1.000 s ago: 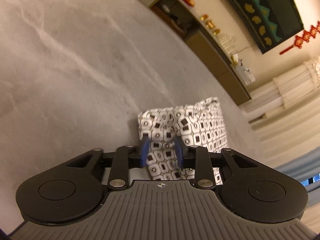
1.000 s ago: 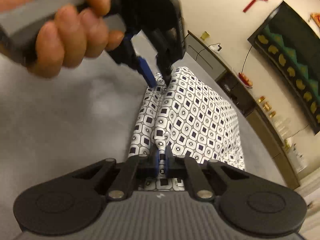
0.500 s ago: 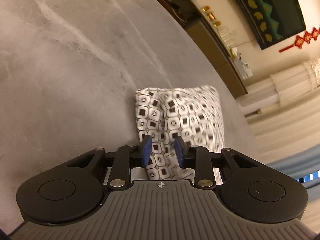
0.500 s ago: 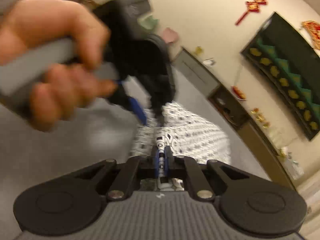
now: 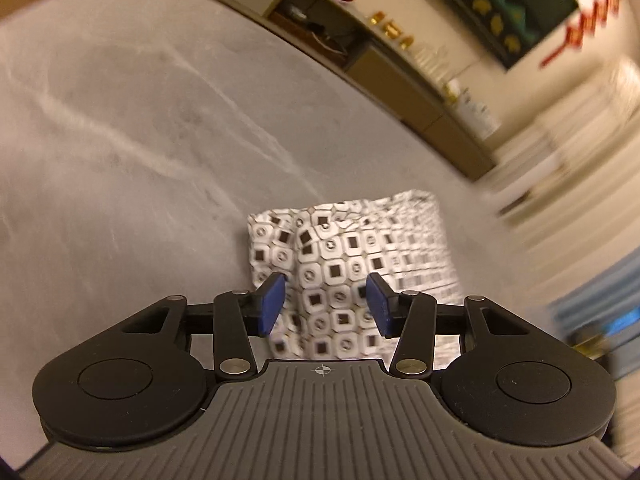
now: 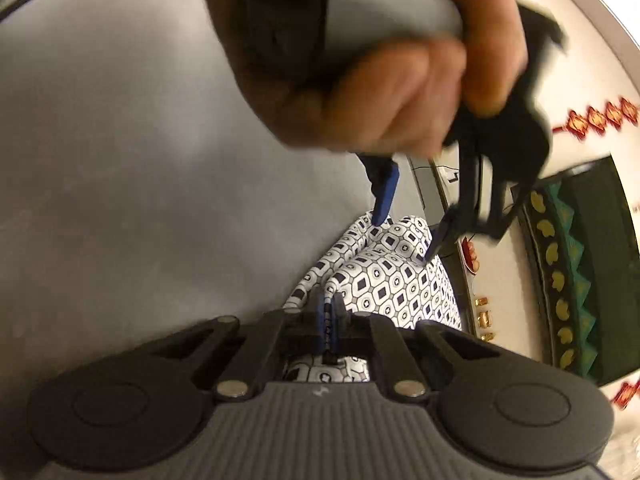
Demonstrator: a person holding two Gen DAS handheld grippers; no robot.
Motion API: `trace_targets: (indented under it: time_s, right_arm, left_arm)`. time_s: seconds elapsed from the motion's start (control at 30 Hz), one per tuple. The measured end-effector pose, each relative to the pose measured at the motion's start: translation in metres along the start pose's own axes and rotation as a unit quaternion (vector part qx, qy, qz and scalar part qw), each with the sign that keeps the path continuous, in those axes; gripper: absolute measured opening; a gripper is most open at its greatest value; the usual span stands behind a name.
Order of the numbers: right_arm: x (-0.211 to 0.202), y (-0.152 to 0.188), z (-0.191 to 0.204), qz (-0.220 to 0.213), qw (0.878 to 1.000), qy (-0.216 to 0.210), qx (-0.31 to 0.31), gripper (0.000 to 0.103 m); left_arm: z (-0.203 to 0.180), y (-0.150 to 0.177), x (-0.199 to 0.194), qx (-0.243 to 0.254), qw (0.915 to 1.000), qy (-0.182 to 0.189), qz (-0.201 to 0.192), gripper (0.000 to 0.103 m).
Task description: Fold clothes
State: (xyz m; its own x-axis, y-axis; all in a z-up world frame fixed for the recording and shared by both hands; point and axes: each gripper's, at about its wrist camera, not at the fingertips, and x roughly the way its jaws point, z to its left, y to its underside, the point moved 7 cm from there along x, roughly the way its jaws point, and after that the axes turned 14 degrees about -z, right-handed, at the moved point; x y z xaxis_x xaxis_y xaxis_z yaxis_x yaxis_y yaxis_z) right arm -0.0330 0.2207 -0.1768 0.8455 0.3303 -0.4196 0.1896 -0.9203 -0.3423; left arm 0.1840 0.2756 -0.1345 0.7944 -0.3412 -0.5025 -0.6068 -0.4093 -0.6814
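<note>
right wrist view: one folded black-and-white patterned garment [image 6: 394, 280] on grey marbled tabletop [image 6: 140, 200], long axis running straight ahead from right gripper [image 6: 328, 314], pinched tight on its near edge. left gripper [image 6: 404, 228] spread apart over far end, held by one hand [image 6: 380, 92].

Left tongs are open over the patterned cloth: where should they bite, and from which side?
Judging from both views, take the raised ridge of the patterned cloth at the corner below the open left tongs, coming down from above, one pad either side. The ridge stands proud of the grey table, and the right tongs already pinch its other end.
</note>
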Motion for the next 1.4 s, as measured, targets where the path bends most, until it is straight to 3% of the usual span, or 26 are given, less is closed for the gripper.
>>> trace_targets:
  time_s: [0.07, 0.13, 0.2, 0.27, 0.33, 0.43, 0.5, 0.57, 0.63, 0.7, 0.8, 0.9, 1.03, 1.07, 1.17, 1.27, 1.4]
  right_arm:
    - [-0.001, -0.002, 0.005, 0.002, 1.000, -0.005, -0.030, 0.007]
    - [-0.004, -0.003, 0.002, -0.002, 1.000, -0.014, -0.008, 0.007]
    - [-0.010, -0.003, -0.008, -0.012, 0.998, -0.033, 0.053, 0.007]
    - [-0.023, 0.001, -0.029, -0.022, 0.982, -0.067, 0.173, 0.017]
    - [-0.036, 0.010, -0.054, -0.033, 0.945, -0.085, 0.314, 0.028]
    - [-0.048, 0.027, -0.088, -0.041, 0.861, -0.096, 0.497, 0.028]
    - [-0.039, 0.043, -0.081, -0.007, 0.842, -0.089, 0.532, 0.028]
    - [-0.032, 0.057, -0.067, 0.018, 0.841, -0.088, 0.534, 0.029]
    - [-0.037, 0.056, -0.063, 0.005, 0.851, -0.087, 0.518, 0.029]
    - [-0.044, 0.055, -0.059, -0.002, 0.869, -0.093, 0.486, 0.029]
    - [-0.036, 0.072, -0.083, -0.010, 0.880, -0.111, 0.462, 0.029]
    - [-0.033, 0.086, -0.094, -0.019, 0.890, -0.136, 0.435, 0.029]
    - [-0.051, 0.118, -0.103, -0.005, 0.912, -0.145, 0.384, 0.033]
    - [-0.054, 0.129, -0.107, 0.003, 0.914, -0.142, 0.381, 0.037]
    - [-0.060, 0.171, -0.127, 0.038, 0.905, -0.118, 0.406, 0.039]
    - [-0.074, 0.195, -0.149, 0.047, 0.891, -0.081, 0.445, 0.038]
    - [-0.070, 0.191, -0.166, 0.009, 0.837, -0.035, 0.546, 0.038]
  left_arm:
    - [-0.005, 0.005, 0.003, 0.067, 0.9972, -0.034, -0.003, 0.034]
    - [-0.006, 0.011, 0.006, 0.132, 0.9883, -0.076, -0.003, 0.025]
    - [-0.007, 0.015, 0.003, 0.155, 0.9840, -0.088, -0.005, 0.023]
    - [-0.005, 0.015, 0.000, 0.142, 0.9863, -0.084, -0.002, 0.021]
    - [0.005, 0.014, -0.005, 0.135, 0.9878, -0.077, 0.001, 0.021]
    - [0.008, 0.014, -0.006, 0.134, 0.9883, -0.073, 0.005, 0.021]
    - [0.007, 0.014, -0.006, 0.137, 0.9876, -0.076, 0.004, 0.019]
    - [0.006, 0.013, -0.007, 0.143, 0.9861, -0.084, 0.001, 0.016]
    - [0.007, 0.014, -0.009, 0.184, 0.9756, -0.119, -0.008, 0.000]
    - [0.007, 0.017, -0.010, 0.210, 0.9687, -0.132, -0.013, 0.002]
    - [0.006, 0.017, -0.013, 0.195, 0.9716, -0.133, -0.010, 0.002]
    - [-0.002, 0.001, -0.034, 0.158, 0.9785, -0.119, -0.060, 0.002]
    - [-0.038, -0.007, -0.054, 0.141, 0.9829, -0.031, -0.114, 0.010]
    - [-0.048, -0.002, -0.051, 0.144, 0.9838, -0.008, -0.106, 0.010]
    - [-0.081, 0.020, -0.038, 0.169, 0.9812, 0.054, -0.076, 0.011]
    - [-0.107, 0.044, -0.022, 0.221, 0.9714, 0.072, -0.051, 0.012]
    - [-0.112, 0.065, -0.007, 0.247, 0.9667, 0.066, -0.014, 0.012]
